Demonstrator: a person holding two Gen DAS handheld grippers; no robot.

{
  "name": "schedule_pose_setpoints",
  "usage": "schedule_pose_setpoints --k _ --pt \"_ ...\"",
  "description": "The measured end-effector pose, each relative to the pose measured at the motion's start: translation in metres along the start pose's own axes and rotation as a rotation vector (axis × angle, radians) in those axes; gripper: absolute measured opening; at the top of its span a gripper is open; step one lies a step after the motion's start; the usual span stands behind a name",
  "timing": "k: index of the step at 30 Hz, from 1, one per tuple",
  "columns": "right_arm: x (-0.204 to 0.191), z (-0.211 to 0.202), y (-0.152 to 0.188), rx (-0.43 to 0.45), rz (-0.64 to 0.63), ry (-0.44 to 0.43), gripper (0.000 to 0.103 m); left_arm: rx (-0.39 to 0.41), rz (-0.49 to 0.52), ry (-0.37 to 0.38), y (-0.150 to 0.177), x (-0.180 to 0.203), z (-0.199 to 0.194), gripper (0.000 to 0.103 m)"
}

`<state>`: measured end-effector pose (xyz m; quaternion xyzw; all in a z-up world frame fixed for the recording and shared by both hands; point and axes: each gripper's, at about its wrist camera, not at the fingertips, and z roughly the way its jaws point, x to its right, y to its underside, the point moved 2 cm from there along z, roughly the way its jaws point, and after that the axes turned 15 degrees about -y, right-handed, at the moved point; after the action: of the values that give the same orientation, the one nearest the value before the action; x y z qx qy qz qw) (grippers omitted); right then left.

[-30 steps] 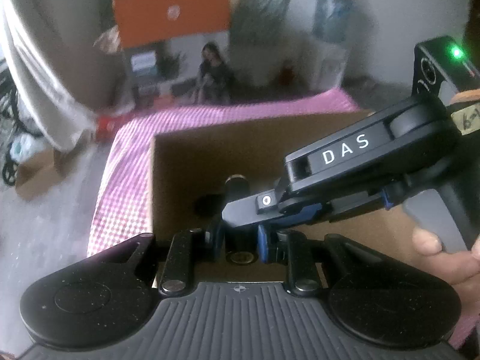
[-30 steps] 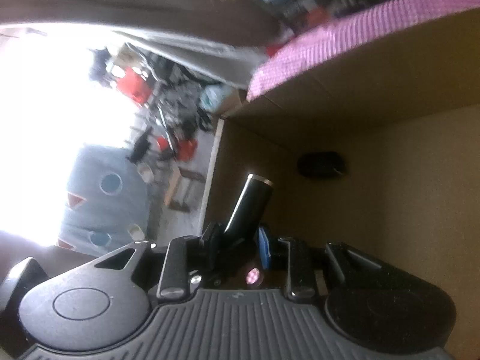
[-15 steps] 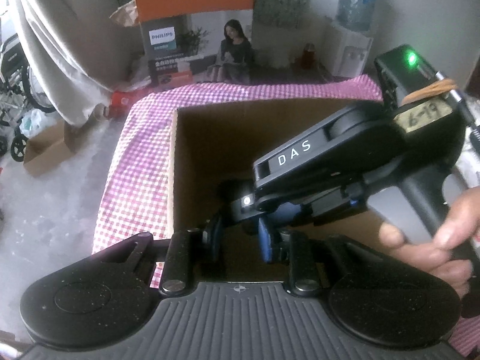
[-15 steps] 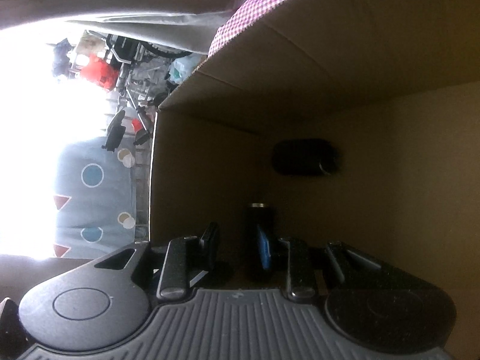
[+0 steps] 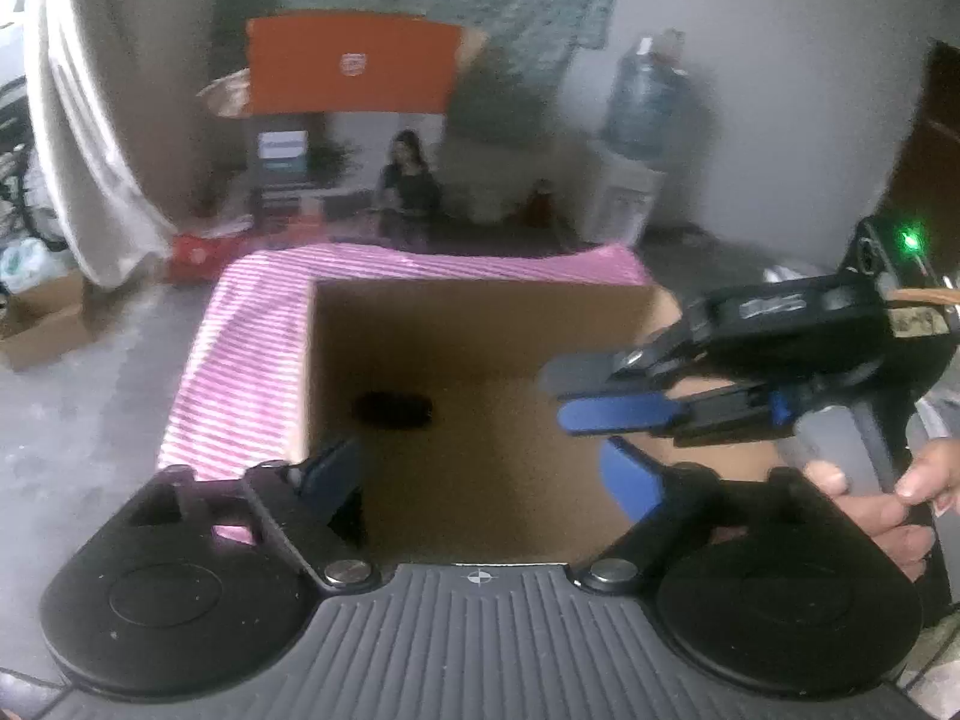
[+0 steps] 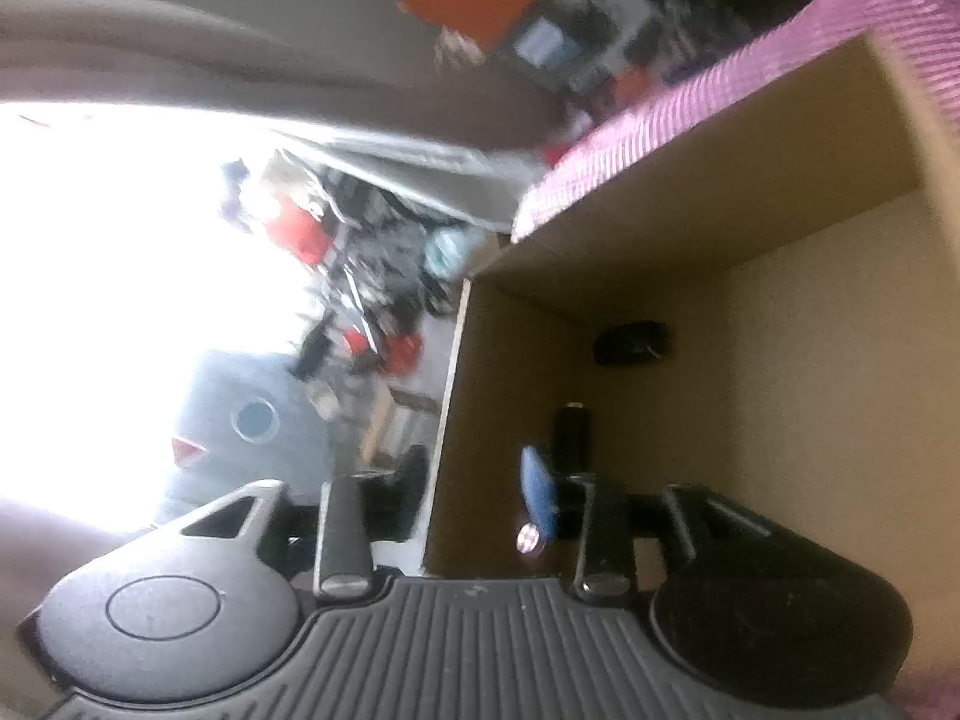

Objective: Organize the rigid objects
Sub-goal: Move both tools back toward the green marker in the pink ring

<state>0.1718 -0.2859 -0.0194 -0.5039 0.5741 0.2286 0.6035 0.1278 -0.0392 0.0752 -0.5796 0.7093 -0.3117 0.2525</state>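
Observation:
An open cardboard box sits on a pink checked cloth. A dark oval object lies on its floor near the far left corner, and shows again as the dark oval object in the right wrist view. A black cylinder rests in the box just beyond my right gripper's blue fingertip. My left gripper hangs above the box's near edge, its jaws opening wide with nothing between them. My right gripper is also opening and empty. It reaches in from the right as the right gripper.
A hand holds the right gripper's handle at the right edge. Behind the box stand an orange carton and a water dispenser bottle. A pale curtain hangs at the left, over grey floor.
The black cylinder, held between my right fingers a second ago, has been let go and lies in the box. Both grippers have opened and drawn back from the box.

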Motion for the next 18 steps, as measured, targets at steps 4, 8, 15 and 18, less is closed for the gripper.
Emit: schedule_pose_setpoints --k 4,8,15,18 --pt "-0.003 -0.044 0.032 0.081 -0.028 -0.008 0.051 0.005 0.076 0.043 0.026 0.021 -0.011 0.097" --pt "0.008 -0.077 0.075 0.124 -0.031 0.042 0.051 -0.042 0.167 0.103 0.064 0.047 -0.008 0.097" --pt "0.033 -0.091 0.143 0.128 -0.05 0.169 0.051 -0.11 0.296 0.175 0.121 0.081 0.01 0.083" --pt "0.043 -0.087 0.156 0.146 -0.085 0.232 0.051 -0.152 0.336 0.184 0.133 0.092 0.021 0.069"
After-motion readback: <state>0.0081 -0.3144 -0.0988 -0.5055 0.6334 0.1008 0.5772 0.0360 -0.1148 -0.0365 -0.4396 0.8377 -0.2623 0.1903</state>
